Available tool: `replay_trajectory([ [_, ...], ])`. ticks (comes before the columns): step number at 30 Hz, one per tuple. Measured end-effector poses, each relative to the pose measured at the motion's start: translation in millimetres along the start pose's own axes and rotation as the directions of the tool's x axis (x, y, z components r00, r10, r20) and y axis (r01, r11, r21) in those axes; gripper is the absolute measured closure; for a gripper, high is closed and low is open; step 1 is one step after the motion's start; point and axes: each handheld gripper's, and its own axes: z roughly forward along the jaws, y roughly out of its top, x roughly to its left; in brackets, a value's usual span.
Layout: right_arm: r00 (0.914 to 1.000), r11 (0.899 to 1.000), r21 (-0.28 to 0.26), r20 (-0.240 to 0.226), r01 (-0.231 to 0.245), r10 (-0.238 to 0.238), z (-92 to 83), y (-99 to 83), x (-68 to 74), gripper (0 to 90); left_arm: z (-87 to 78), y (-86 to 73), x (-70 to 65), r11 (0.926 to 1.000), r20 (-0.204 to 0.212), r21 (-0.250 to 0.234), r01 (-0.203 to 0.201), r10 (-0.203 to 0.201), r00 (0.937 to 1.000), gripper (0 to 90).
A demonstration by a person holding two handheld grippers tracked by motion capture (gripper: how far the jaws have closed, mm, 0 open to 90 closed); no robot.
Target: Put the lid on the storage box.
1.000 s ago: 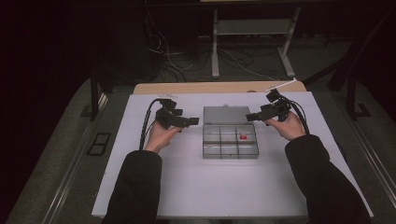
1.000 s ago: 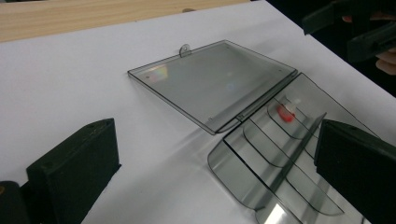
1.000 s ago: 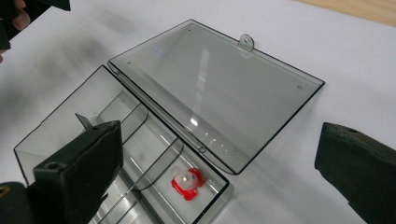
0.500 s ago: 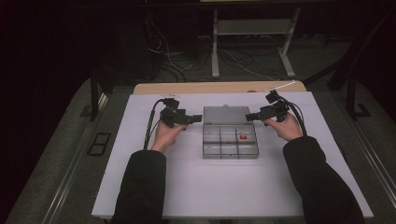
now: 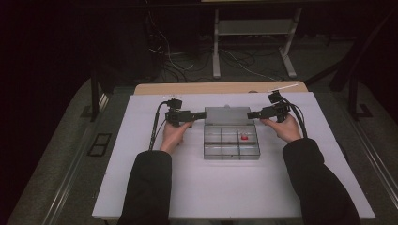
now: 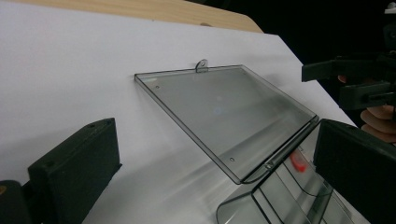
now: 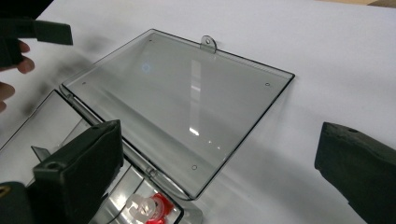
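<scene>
Both grippers flank the open lid of a clear plastic box (image 5: 231,140) on the white table top (image 5: 141,187). On the near-left side, the left gripper (image 5: 201,115) has its jaws spread wide with nothing between them, its tips just beside the left edge of the lid (image 5: 228,114); in the left gripper view the lid's left corner and hinge sit in the gap between the jaws. Opposite it, the right gripper (image 5: 250,115) is likewise released, jaws apart and empty, with its tips just off the lid's right edge. The lid lies folded back flat on the table behind the box, its small tab (image 7: 208,43) pointing away from the person, and bare white surface lies all round its far and side edges. The box is split into compartments, and a small red and white piece (image 5: 244,137) sits in a right-hand compartment near the hinge. Beyond the white surface a strip of wooden table edge (image 5: 220,87) shows, well apart from the lid. Each gripper's cable (image 5: 157,126) trails back over the table beside the person's hands, away from the box.
</scene>
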Motion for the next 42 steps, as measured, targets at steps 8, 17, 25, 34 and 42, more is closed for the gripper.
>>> replay_trajectory([
  [8,0.9994,1.000,0.017,0.032,-0.015,0.015,7.8,-2.4,-1.5,11.0,10.3,-5.8,4.0,0.9984,0.017,0.020,0.052,-0.053,0.9985,6.0],
  [17,0.9989,0.999,0.016,0.037,-0.031,0.030,13.8,-9.4,-4.8,28.8,17.6,-10.5,5.0,0.9951,0.029,0.056,0.081,-0.083,0.9961,19.2],
  [25,0.9962,0.996,0.013,0.020,-0.085,0.085,15.7,-14.7,-10.5,36.8,21.1,-12.1,5.0,0.9917,0.032,0.045,0.121,-0.122,0.9920,31.9],
  [34,0.9910,0.991,0.015,-0.027,-0.131,0.131,14.8,-16.6,-12.8,45.7,26.1,-14.9,3.5,0.9854,0.031,0.066,0.157,-0.159,0.9868,43.2],
  [42,0.9894,0.990,0.017,-0.025,-0.143,0.143,14.8,-16.2,-10.9,48.4,30.4,-17.4,4.5,0.9832,0.060,0.059,0.172,-0.176,0.9826,50.9],
])
